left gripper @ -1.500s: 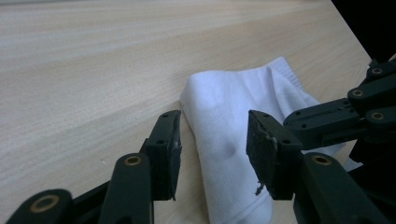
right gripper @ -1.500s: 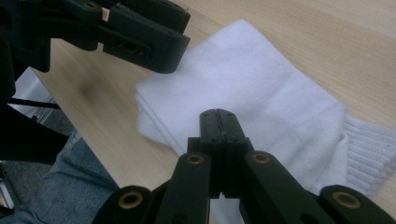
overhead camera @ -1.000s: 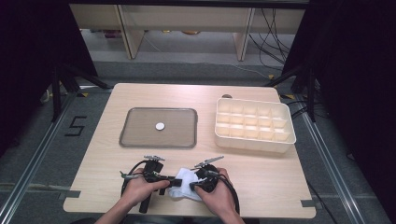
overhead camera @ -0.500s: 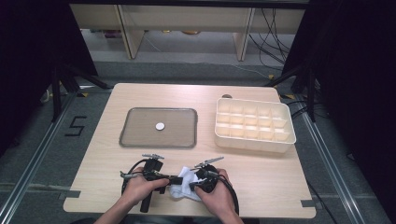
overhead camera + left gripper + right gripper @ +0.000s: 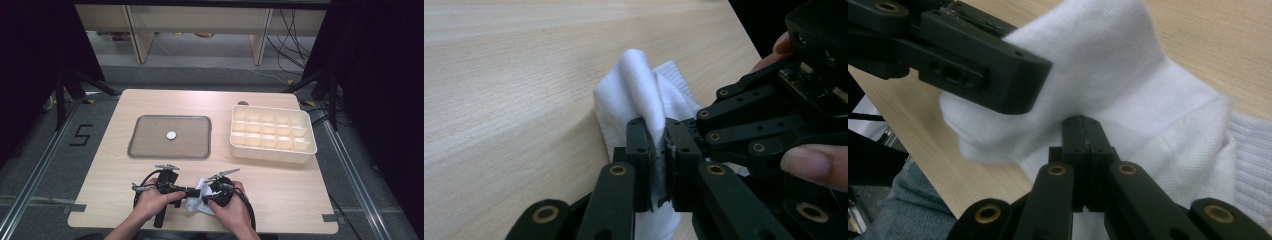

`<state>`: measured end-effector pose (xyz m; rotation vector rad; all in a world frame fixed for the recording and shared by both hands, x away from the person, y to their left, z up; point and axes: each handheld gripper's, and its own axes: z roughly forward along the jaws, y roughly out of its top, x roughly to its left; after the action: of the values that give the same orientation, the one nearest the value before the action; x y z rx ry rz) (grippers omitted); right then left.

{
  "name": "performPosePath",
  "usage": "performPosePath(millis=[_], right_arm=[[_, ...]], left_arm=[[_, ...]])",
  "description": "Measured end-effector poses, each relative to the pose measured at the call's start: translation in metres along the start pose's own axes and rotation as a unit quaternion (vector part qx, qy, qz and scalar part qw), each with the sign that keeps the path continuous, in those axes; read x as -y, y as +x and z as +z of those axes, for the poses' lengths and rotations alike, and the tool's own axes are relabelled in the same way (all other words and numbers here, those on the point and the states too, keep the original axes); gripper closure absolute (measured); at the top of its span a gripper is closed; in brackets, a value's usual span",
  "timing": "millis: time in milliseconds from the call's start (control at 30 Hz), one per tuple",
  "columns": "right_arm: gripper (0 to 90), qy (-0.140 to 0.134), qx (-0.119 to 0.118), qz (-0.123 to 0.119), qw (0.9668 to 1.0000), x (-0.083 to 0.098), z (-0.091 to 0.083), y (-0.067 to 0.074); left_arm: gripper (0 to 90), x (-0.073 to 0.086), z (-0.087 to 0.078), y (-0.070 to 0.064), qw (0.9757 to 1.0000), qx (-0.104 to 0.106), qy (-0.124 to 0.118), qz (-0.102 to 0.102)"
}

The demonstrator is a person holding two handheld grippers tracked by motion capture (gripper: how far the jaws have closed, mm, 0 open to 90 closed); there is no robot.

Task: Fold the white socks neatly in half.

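High view: both grippers meet at the table's point(image 5: 280, 185) near edge over the white sock point(image 5: 196, 202).

Left gripper view: left gripper point(image 5: 659, 150), having just closed, pinches a raised fold (for lifting).

Right gripper view: right gripper point(image 5: 1087, 145) clamps fabric, anchoring it.

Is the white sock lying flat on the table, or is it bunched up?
Bunched up. The white sock rises in a fold pinched by the left gripper, and the right gripper also clamps it.
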<state>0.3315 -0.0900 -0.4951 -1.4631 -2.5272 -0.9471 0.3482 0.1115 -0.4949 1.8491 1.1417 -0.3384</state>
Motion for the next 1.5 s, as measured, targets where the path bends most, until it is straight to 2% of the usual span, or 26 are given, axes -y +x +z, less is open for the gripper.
performPosePath(millis=[33,100,133,167,200,400,433,467,500,533,567,633,667,700,733,800,900,1033,1367,1400,1433,1500], right_arm=[[90.0,-0.002,0.001,-0.005,1.0000,0.000,0.001,-0.001],[90.0,0.001,-0.001,-0.001,1.0000,0.000,0.001,0.000],[90.0,0.001,-0.001,-0.002,1.0000,0.000,0.001,0.000],[90.0,0.000,-0.002,0.000,1.0000,0.000,0.001,0.000],[90.0,-0.006,0.000,-0.007,1.0000,0.000,0.001,-0.001],[90.0,0.000,0.002,-0.005,1.0000,0.000,0.000,0.000],[90.0,-0.001,0.002,-0.010,0.9999,0.000,0.000,0.000],[90.0,-0.006,-0.004,-0.020,0.9998,0.000,-0.001,-0.001],[89.2,-0.002,-0.004,-0.010,0.9999,0.000,-0.004,-0.001],[88.6,-0.007,-0.011,-0.009,0.9999,-0.001,-0.006,-0.001],[88.5,-0.021,-0.015,-0.021,0.9994,-0.001,-0.010,-0.003],[89.5,-0.041,-0.003,-0.012,0.9991,0.000,-0.022,-0.005],[90.0,-0.051,-0.001,-0.017,0.9985,0.001,-0.028,-0.010],[90.0,-0.054,0.002,0.000,0.9985,0.003,-0.035,-0.013],[90.0,-0.048,0.026,0.005,0.9985,0.004,-0.043,-0.017],[90.0,-0.056,0.036,0.018,0.9977,0.009,-0.053,-0.027],[90.0,-0.051,0.050,0.041,0.9966,0.018,-0.060,-0.039],[90.0,-0.045,0.050,0.035,0.9971,0.025,-0.056,-0.045],[90.0,-0.034,0.060,0.027,0.9973,0.026,-0.043,-0.044],[90.0,-0.033,0.061,0.026,0.9973,0.026,-0.042,-0.045],[90.0,-0.034,0.064,0.027,0.9970,0.026,-0.041,-0.045],[90.0,-0.031,0.059,0.025,0.9974,0.026,-0.041,-0.045]], left_arm=[[82.5,0.000,0.000,-0.002,0.9999,-0.011,0.002,0.004],[82.6,0.000,0.001,-0.002,1.0000,0.001,0.004,0.005],[82.6,0.000,0.002,-0.004,1.0000,-0.005,0.001,0.005],[82.7,0.000,0.002,-0.004,1.0000,-0.001,0.002,0.005],[82.7,-0.001,0.003,-0.006,0.9999,-0.008,0.001,0.006],[82.6,-0.001,0.002,-0.005,0.9999,-0.014,0.000,0.010],[82.6,-0.001,0.001,-0.004,0.9999,-0.009,0.000,0.014],[82.6,-0.001,0.001,-0.004,0.9999,-0.007,-0.003,0.010],[82.5,-0.001,0.000,-0.004,0.9997,-0.018,-0.006,0.012],[82.5,0.000,-0.001,-0.005,0.9997,-0.021,-0.008,0.011],[82.5,-0.001,-0.002,-0.004,0.9996,-0.022,-0.010,0.013],[82.4,-0.001,-0.003,-0.003,0.9997,-0.018,-0.011,0.012],[82.4,-0.002,-0.003,-0.003,0.9998,-0.013,-0.013,0.009],[82.4,-0.002,-0.003,-0.002,0.9998,-0.014,-0.012,0.011],[82.4,-0.002,-0.004,-0.002,0.9998,-0.015,-0.009,0.014],[82.3,-0.002,-0.003,-0.003,0.9997,-0.015,-0.008,0.015],[82.3,-0.001,-0.003,-0.004,0.9997,-0.016,-0.009,0.018],[82.2,-0.002,-0.003,-0.005,0.9997,-0.018,-0.008,0.017],[82.1,-0.002,-0.003,-0.007,0.9995,-0.023,-0.006,0.020],[82.0,-0.002,-0.002,-0.008,0.9996,-0.023,-0.006,0.015],[82.0,-0.002,-0.002,-0.007,0.9996,-0.017,-0.005,0.022],[82.0,-0.002,-0.001,-0.008,0.9995,-0.023,-0.007,0.022]])
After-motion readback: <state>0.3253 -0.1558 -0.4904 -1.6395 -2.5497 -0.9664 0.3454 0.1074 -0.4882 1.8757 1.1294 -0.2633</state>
